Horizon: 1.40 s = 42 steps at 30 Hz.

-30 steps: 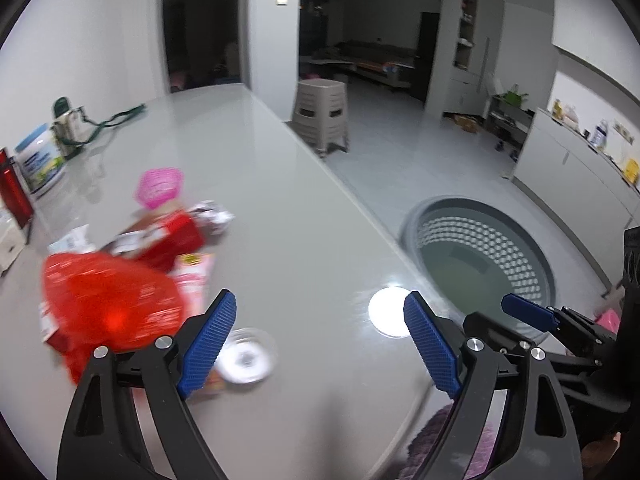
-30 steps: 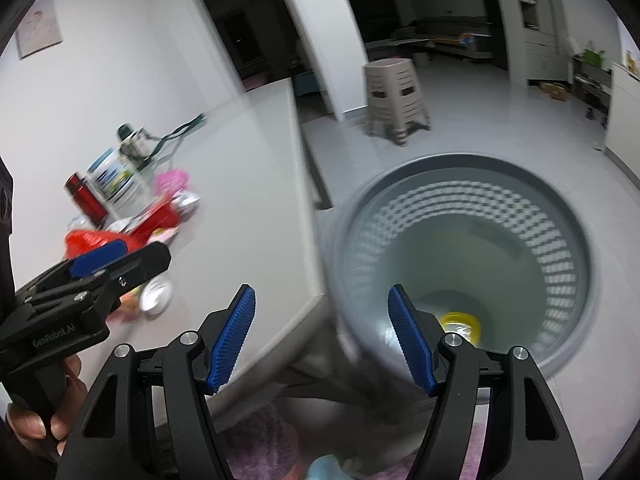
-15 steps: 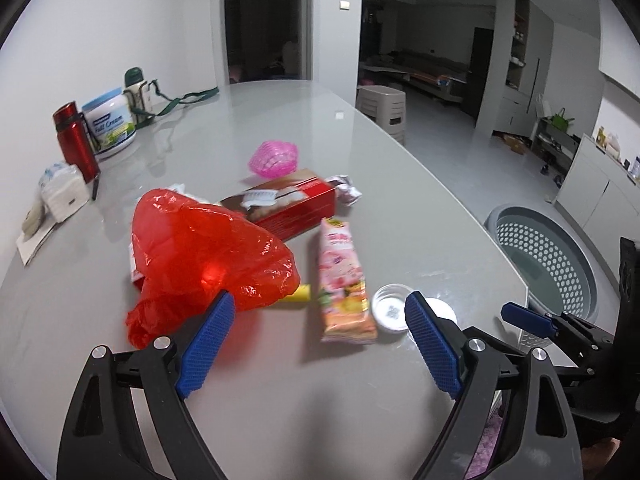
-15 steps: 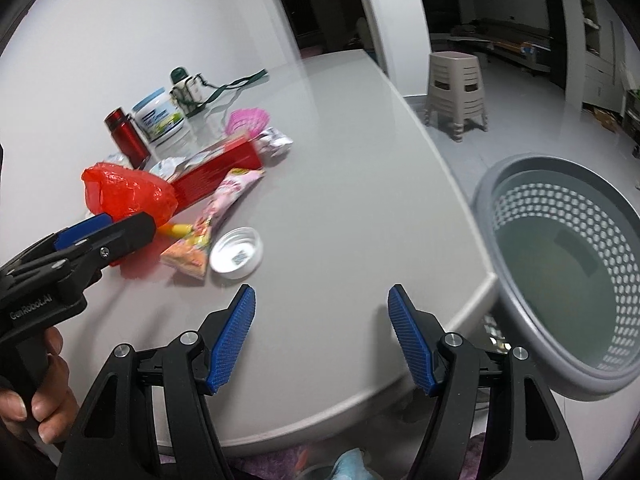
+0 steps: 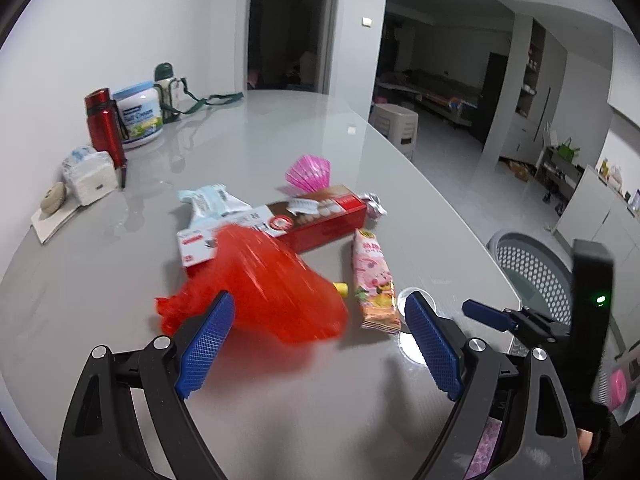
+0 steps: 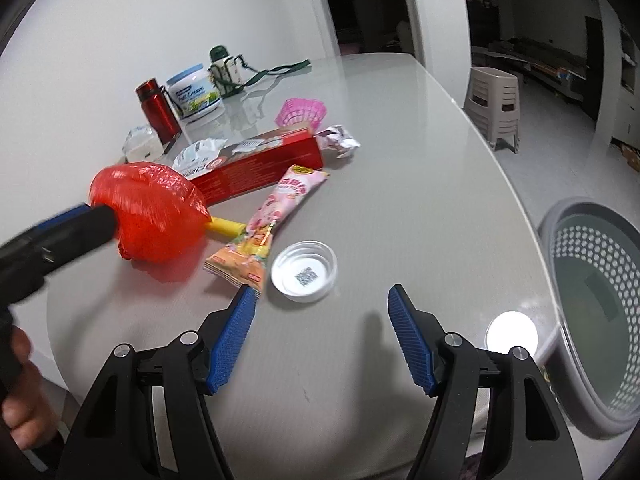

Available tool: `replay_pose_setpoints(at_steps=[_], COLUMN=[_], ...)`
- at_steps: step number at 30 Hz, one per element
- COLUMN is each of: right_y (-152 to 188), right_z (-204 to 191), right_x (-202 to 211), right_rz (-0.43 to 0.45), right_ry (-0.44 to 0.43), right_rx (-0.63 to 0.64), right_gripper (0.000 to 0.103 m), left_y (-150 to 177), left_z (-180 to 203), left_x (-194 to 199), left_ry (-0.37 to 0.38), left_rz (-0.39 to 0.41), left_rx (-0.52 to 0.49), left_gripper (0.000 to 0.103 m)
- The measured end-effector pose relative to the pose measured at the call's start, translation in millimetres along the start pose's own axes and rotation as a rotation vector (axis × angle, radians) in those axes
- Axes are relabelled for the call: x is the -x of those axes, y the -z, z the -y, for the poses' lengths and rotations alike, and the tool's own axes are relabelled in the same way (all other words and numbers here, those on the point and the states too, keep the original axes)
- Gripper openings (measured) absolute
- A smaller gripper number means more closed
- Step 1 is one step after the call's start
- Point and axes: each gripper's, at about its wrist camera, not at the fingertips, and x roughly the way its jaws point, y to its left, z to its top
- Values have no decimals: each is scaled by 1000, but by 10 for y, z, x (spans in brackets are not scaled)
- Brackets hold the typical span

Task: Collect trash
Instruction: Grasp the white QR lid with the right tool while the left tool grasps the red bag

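Evidently we aim our left gripper [image 5: 316, 340], jaws spread and empty, at the red plastic bag [image 5: 276, 280] at twelve o'clock; our right gripper [image 6: 320, 336], equally released, faces the white lid [image 6: 304, 272] at eleven.

White-walled room, dim beyond.
Glossy grey table [image 5: 280, 128]; beige stool [image 6: 494, 118] on pale tiled floor [image 5: 460, 176]; dark doorway [image 5: 288, 28].

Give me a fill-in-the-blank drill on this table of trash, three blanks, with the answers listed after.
1. The crumpled plastic bag near the left gripper is ____ in colour.
2. The long red box lies between the pink snack packet and the ____ fluted cup.
3. The grey perforated basket stands on the ____, beside the table.

Missing words: red; pink; floor
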Motion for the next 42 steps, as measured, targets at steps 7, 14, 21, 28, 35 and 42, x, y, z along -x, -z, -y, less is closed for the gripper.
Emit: replay_pose_setpoints(at_steps=[7, 14, 21, 28, 35, 42], right_y=[-101, -171, -156, -151, -137, -97], right_z=[-92, -115, -170, -152, -38, 81], right_x=[-131, -256, -311, -271, -58, 130], right_rz=[-16, -39, -41, -30, 7, 30], right_ry=[53, 87, 126, 126, 109, 85], right_rx=[50, 70, 98, 87, 20, -34], right_gripper=[66, 66, 58, 39, 39, 39], left_y=[21, 79, 110, 132, 111, 33], left_z=[-239, -535, -637, -644, -586, -436], left_x=[114, 125, 88, 43, 119, -47], left_ry=[-55, -108, -109, -98, -82, -66], left_rz=[24, 13, 7, -8, 11, -3], left_rx=[35, 81, 100, 104, 95, 82], left_gripper=[85, 85, 85, 85, 87, 91])
